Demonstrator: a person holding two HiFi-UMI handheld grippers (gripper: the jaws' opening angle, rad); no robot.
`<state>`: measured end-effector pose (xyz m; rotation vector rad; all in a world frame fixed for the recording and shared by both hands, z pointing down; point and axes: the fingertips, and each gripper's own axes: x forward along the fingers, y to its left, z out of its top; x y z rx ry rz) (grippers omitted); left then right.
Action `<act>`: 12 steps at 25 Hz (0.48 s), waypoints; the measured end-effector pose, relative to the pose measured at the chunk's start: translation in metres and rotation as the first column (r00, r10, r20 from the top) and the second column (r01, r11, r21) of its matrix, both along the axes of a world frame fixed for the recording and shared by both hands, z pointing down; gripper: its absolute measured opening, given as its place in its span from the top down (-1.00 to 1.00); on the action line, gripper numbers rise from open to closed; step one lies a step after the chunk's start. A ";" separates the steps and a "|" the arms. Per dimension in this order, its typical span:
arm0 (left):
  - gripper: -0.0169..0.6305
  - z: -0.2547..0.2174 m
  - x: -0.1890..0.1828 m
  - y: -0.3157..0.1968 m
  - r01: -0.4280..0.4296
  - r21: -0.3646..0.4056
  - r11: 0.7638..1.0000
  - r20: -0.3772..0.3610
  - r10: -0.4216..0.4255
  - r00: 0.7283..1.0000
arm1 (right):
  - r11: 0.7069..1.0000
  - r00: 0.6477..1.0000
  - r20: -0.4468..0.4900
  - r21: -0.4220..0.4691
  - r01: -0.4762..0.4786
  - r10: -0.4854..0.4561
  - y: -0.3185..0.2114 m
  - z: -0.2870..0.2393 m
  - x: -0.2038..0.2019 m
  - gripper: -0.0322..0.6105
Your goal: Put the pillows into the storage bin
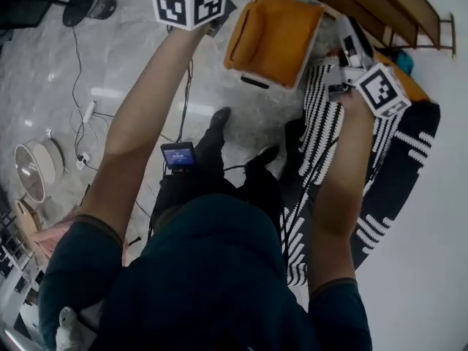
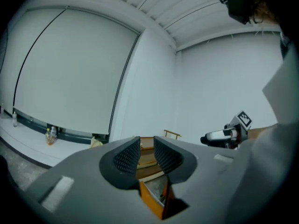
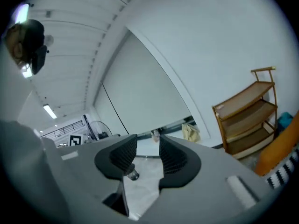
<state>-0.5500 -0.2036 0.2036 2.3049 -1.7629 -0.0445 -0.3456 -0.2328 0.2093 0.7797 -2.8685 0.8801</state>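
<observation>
Bright even indoor light; fisheye warp, dark vignetted corners

1. Floor [image 1: 124,57]: pale grey, marbled, glossy. Loose cables and a white power strip [image 1: 88,111] lie on it.
2. Walls [image 2: 215,87]: plain white. A large pale roller blind [image 2: 65,73] covers one side.
3. Wooden three-tier shelf rack [image 3: 248,118] stands by the wall.
4. Ceiling [image 2: 154,3]: white ribbed panels. A strip light [image 3: 48,111] is lit further off.
5. Pedestal fan [image 3: 99,129] in the far area.

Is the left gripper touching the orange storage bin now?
Apart: the left gripper view shows the left gripper open and empty, the orange storage bin below it.
</observation>
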 end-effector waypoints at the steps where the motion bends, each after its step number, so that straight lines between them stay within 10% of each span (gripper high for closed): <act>1: 0.67 -0.018 0.000 0.010 0.000 0.021 1.000 0.015 -0.001 1.000 | 0.999 0.999 0.032 0.034 -0.004 0.003 0.010 -0.027 0.003 0.41; 12: 0.67 -0.154 0.035 0.132 0.011 0.198 0.980 0.078 -0.027 0.997 | 0.984 0.998 0.019 0.169 0.059 -0.063 0.143 -0.143 0.047 0.44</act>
